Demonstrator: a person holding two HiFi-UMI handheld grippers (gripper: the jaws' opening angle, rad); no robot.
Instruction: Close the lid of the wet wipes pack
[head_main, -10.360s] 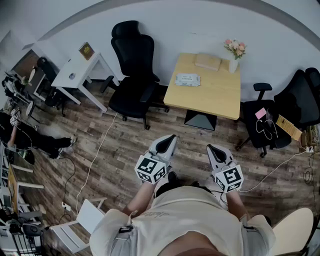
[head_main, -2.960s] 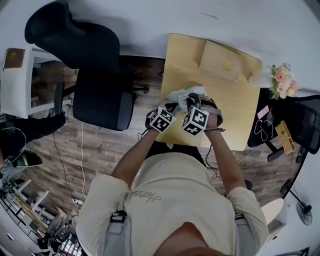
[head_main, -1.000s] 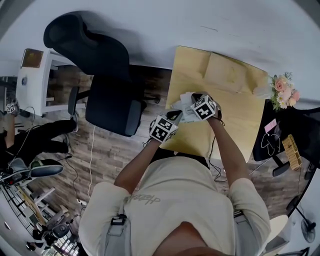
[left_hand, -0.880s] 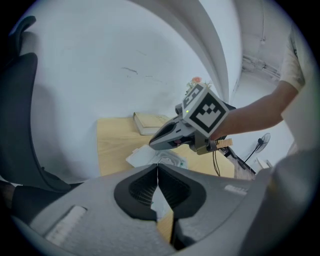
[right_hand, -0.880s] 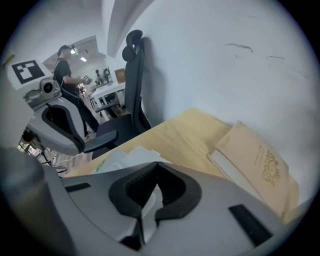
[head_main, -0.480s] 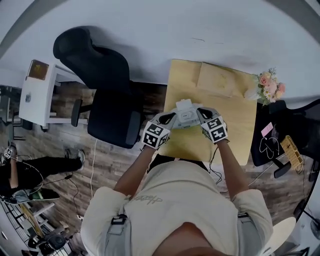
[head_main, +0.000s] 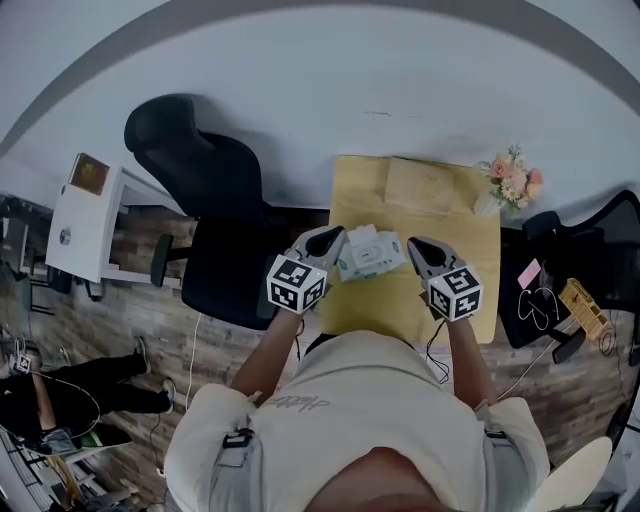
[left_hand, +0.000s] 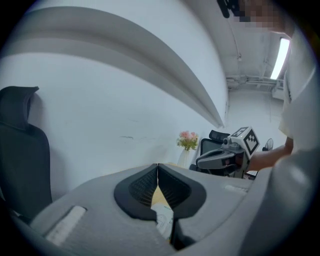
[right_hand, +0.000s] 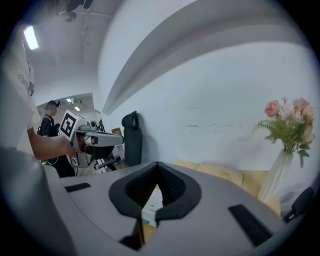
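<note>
Now left gripper (head_main: 333, 235) and right gripper (head_main: 415, 245) have backed off the pack (head_main: 370, 252), jaws closed and empty; it looks shut.

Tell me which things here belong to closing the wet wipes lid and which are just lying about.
For the job:
- wet wipes pack
- left gripper, shut
- right gripper, shut
- wooden table under the pack

Just lying about:
- flowers in a vase
- tan pad
- black office chair
- white side table
</note>
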